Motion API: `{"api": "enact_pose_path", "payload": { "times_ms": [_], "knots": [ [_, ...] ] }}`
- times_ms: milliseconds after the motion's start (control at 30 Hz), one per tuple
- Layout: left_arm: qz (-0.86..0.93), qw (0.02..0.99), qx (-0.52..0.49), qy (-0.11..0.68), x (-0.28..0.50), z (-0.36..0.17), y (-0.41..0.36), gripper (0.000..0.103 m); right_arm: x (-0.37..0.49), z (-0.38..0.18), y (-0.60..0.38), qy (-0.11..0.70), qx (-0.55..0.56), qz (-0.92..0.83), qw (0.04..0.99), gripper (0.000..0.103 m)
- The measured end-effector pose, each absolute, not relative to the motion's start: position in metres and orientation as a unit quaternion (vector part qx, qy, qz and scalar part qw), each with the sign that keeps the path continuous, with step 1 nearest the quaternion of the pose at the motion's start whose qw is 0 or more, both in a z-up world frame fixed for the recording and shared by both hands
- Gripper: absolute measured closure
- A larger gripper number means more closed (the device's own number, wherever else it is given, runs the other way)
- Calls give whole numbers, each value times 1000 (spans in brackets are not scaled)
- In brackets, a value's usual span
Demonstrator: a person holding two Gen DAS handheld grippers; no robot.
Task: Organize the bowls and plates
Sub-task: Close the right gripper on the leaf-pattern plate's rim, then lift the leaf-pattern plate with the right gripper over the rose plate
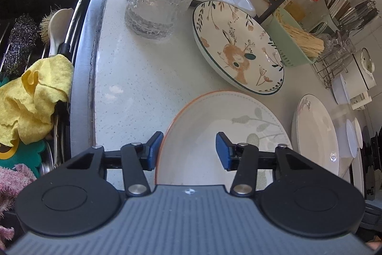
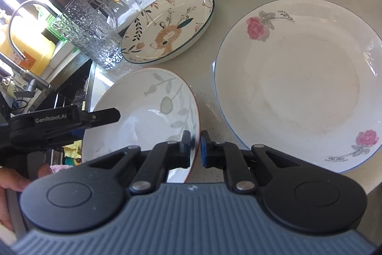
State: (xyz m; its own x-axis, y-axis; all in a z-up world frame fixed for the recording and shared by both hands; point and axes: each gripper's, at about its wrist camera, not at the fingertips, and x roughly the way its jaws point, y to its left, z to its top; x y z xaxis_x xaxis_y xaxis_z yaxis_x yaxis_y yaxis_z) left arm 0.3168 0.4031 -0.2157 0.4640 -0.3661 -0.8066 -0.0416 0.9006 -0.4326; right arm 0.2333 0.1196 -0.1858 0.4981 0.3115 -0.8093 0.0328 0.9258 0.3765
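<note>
Right claw (image 2: 195, 147) pinches the rim of the leaf-patterned bowl (image 2: 143, 116). Left claw (image 1: 187, 151), body marked "GenRobot.AI", stands spread astride the opposite rim. Right of it, the rose plate (image 2: 298, 83) lies on the tabletop (image 1: 133, 78).

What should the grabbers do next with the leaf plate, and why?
Probably close the left gripper onto the leaf plate. The right gripper already pinches its rim, while the left's jaws straddle the other edge without touching.
</note>
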Motion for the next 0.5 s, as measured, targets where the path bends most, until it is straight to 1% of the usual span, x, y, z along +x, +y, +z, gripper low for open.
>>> {"api": "enact_pose_path", "payload": {
  "times_ms": [200, 500],
  "knots": [
    [-102, 826, -216, 511, 321, -217, 405, 49, 235, -186, 120, 494, 166, 88, 849, 91],
    [-100, 820, -229, 515, 316, -207, 407, 48, 232, -173, 113, 484, 191, 100, 848, 90]
  ]
}}
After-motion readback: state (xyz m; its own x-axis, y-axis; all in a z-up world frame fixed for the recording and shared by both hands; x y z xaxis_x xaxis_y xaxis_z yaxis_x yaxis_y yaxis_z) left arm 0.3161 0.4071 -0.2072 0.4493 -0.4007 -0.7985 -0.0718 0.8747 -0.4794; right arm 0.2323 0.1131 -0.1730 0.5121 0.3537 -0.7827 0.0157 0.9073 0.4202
